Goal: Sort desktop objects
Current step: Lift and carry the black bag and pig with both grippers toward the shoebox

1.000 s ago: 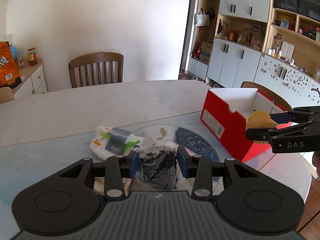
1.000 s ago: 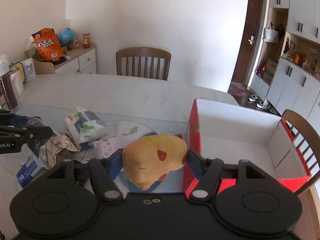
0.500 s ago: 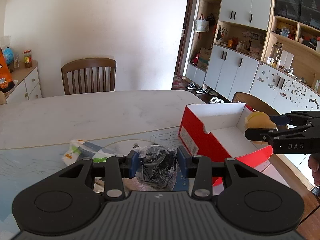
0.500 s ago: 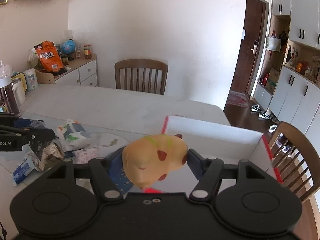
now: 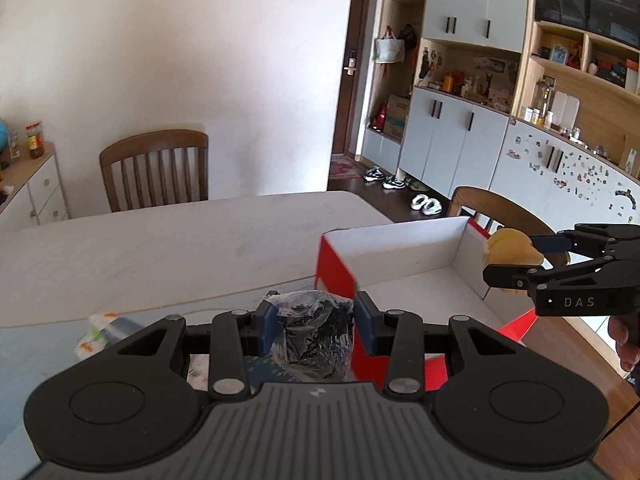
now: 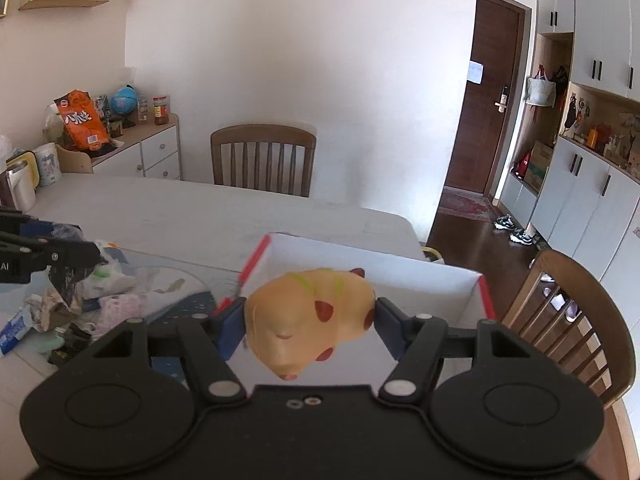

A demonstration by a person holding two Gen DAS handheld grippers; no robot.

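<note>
Gripping a crinkled black plastic bag [image 5: 316, 330], the left gripper [image 5: 315, 326] is pressing both blue pads against it, jaws nearly closed, and holding it just left of the red box [image 5: 335, 268], short of its near left corner. To the right, the right gripper [image 6: 310, 326] is clamping a yellow squishy toy [image 6: 310, 316] with red spots between widely spread jaws, above the box's white inside.

Only the left wrist view is showing the right gripper from the side [image 5: 560, 276], with the toy [image 5: 510, 246] hanging over the box's right end and part of a hand [image 5: 626, 340] at the frame edge. Only the right wrist view is showing the clutter left of the box: wrappers [image 6: 60, 304], a white pouch [image 6: 110, 276] and a blue-and-white tube [image 6: 16, 330], with the left gripper's fingers [image 6: 48, 256] reaching in above them.

A pale marble-look table [image 5: 160, 248] is carrying the box at its right end. Beyond the box, 1 wooden chair [image 6: 264, 160] is standing against the white wall; right of the box, a 2nd chair [image 6: 568, 312] is sitting at the table's edge, with grey cabinets [image 5: 452, 144] behind.

Each gripper body is covering the table nearest its camera, so the box's front wall is mostly hidden, and the bag's contents are too dark to make out.
</note>
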